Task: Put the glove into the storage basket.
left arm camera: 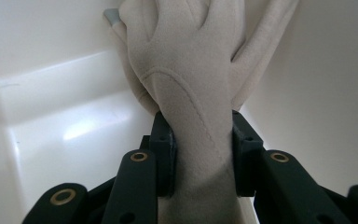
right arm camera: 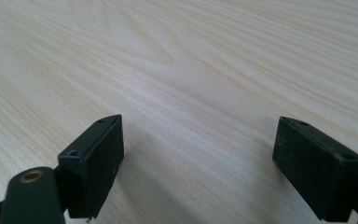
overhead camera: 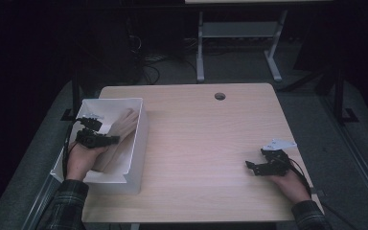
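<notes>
A person in plaid sleeves works two handheld grippers at a pale wooden table point(overhead camera: 196, 143). At the table's nine o'clock edge stands a white plastic bin point(overhead camera: 136, 143), and inside it the left gripper point(overhead camera: 106, 140) is clamped on a beige fleece glove point(overhead camera: 122, 125). The left gripper view shows the pads pressing both sides of the glove's point(left arm camera: 191, 93) cuff, the glove's fingers stretching away toward twelve o'clock and a second fold of the same beige fabric point(left arm camera: 265, 42) behind it at about one o'clock, against the bin's point(left arm camera: 51, 88) white wall. Well apart, near the table's four o'clock corner, the right gripper point(overhead camera: 250, 166) lies low over bare wood, its tips aimed toward nine o'clock. In the right gripper view its jaws stand wide, nothing between them, just above the tabletop's point(right arm camera: 191, 70) grain.
</notes>
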A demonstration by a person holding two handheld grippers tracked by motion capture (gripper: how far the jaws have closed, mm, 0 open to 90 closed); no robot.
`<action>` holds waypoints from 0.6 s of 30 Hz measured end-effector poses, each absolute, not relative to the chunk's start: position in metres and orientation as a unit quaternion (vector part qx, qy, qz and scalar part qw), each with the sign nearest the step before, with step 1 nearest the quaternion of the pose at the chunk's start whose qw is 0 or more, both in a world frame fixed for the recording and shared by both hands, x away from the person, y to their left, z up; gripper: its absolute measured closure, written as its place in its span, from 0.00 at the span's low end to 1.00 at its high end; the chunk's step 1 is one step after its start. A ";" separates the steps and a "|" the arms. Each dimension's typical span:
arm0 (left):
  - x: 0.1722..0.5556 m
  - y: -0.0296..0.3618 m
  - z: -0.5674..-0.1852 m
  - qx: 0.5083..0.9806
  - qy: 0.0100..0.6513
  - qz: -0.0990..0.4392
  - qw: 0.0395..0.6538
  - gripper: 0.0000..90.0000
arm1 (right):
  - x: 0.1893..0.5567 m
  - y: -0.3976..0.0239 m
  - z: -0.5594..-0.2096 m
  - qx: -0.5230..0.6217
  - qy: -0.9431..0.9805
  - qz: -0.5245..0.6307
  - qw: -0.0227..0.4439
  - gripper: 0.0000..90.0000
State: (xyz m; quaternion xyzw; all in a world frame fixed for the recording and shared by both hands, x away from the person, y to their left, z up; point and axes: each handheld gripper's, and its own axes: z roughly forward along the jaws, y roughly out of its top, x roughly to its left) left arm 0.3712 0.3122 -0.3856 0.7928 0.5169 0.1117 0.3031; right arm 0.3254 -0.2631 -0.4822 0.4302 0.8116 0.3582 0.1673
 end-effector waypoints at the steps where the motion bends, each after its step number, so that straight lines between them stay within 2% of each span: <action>1: 0.372 0.311 -0.391 0.795 0.517 0.110 0.299 0.75 | 0.325 -0.263 -0.482 0.430 0.811 0.358 0.167 0.18; 16: 0.374 0.312 -0.425 0.802 0.532 0.081 0.259 0.69 | 0.325 -0.263 -0.482 0.430 0.811 0.358 0.167 0.18; 18: 0.375 0.311 -0.427 0.802 0.533 0.084 0.257 0.59 | 0.325 -0.263 -0.482 0.430 0.812 0.358 0.167 0.18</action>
